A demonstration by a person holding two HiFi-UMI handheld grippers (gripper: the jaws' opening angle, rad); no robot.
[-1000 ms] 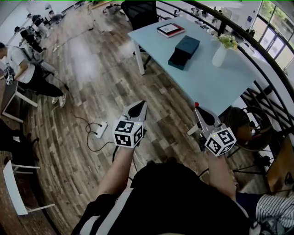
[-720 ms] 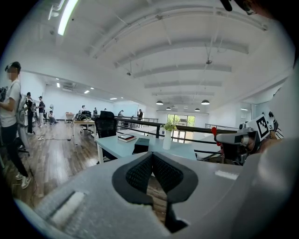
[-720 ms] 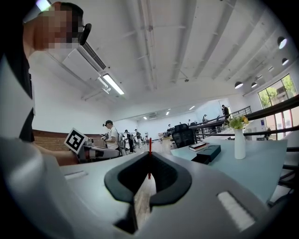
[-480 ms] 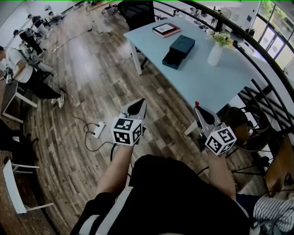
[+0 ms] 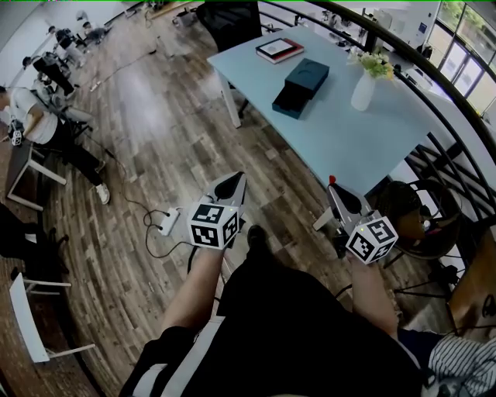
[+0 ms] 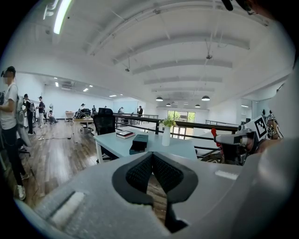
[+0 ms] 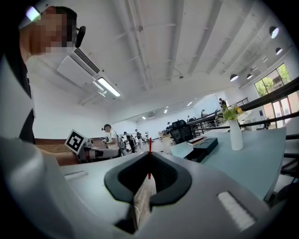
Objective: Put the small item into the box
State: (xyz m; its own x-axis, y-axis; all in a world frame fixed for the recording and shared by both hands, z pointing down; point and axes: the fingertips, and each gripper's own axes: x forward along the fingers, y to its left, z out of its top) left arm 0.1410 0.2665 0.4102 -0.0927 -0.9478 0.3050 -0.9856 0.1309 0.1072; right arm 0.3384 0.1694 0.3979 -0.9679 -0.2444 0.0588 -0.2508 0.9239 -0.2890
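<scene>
A dark teal box (image 5: 302, 87) lies on the pale blue table (image 5: 364, 143), its lower tray slid partly out; it also shows as the box (image 6: 139, 141) and the box (image 7: 202, 147). My right gripper (image 5: 333, 186) hangs over the wooden floor short of the table's near corner, shut on a small, thin red item (image 5: 332, 179) that sticks up from the tips as a red sliver (image 7: 150, 161). My left gripper (image 5: 234, 180) is level with it to the left, shut with nothing between its jaws (image 6: 152, 158).
A book (image 5: 279, 49) and a white vase (image 5: 363, 89) of flowers stand on the table. A black office chair (image 5: 232, 23) is at its far end. A railing (image 5: 434, 132) runs on the right. A power strip (image 5: 169, 219) lies on the floor. People (image 5: 39, 116) are at far left.
Both grippers keep the same pose and grip. The table has slid slightly left in the head view, and a shoe now shows on the floor between the grippers.
</scene>
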